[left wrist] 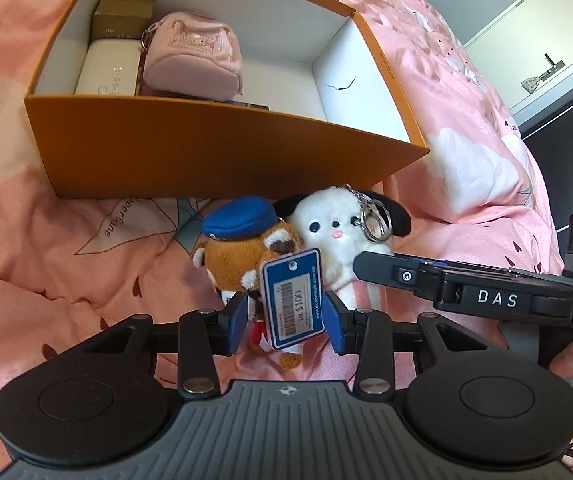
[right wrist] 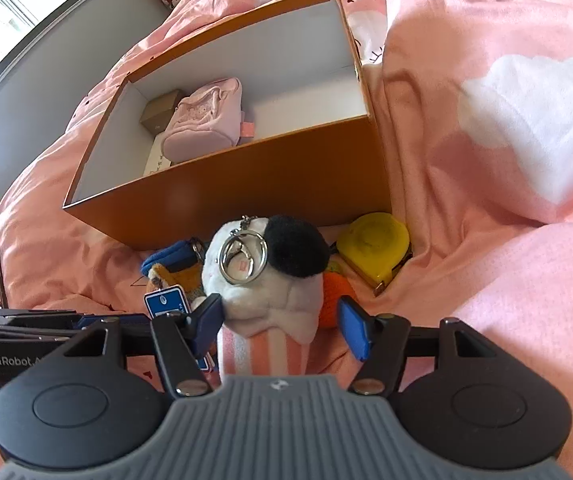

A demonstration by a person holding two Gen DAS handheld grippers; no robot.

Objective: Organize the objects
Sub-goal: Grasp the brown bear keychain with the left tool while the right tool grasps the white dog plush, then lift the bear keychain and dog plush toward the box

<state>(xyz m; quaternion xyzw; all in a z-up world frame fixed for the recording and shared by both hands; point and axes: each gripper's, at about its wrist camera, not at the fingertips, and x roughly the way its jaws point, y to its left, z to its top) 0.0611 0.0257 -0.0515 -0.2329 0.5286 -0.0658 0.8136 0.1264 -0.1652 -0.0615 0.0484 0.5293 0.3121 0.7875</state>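
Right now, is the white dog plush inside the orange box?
No, the white dog plush lies on the pink bedding outside the orange box.

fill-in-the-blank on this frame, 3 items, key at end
1. The pink pouch lies inside the ____ box.
2. The brown plush wears a ____ cap.
3. Beside the box on the bedspread lies a ____ tape measure.
Missing words: orange; blue; yellow
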